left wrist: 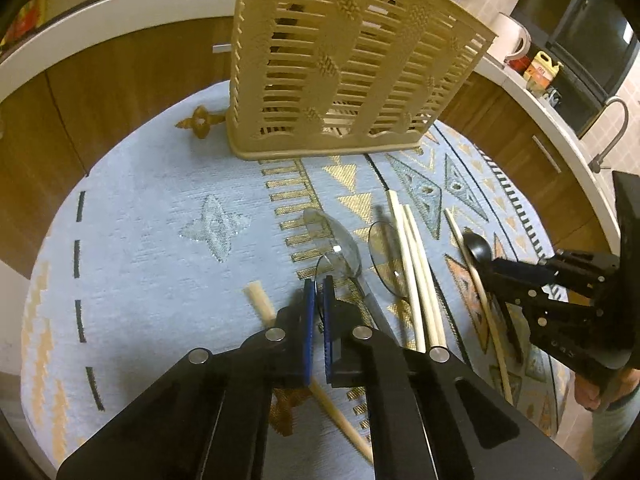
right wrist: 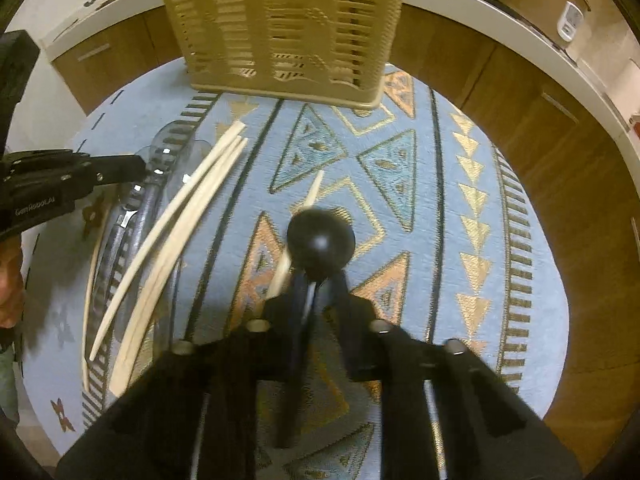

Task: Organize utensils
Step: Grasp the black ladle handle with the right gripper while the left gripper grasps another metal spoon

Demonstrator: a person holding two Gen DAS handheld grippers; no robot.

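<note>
Slatted beige plastic basket [left wrist: 344,64] upright at the table's far edge, contents unclear.
Left tool [left wrist: 317,292] pinches a clear plastic spoon [left wrist: 340,252]; right tool [right wrist: 320,284] grips a glossy black spoon [right wrist: 320,238]; pale chopsticks [left wrist: 412,264] lie on the woven patterned cloth [left wrist: 152,240].

Right gripper [right wrist: 316,292] is clamping a black plastic spoon [right wrist: 321,239] over the patterned blue cloth [right wrist: 432,208], facing a beige slotted basket [right wrist: 280,28].

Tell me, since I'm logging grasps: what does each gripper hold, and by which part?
Right gripper holds the black spoon by its handle just below the bowl. Left gripper pinches a clear plastic spoon at its bowl rim.
</note>
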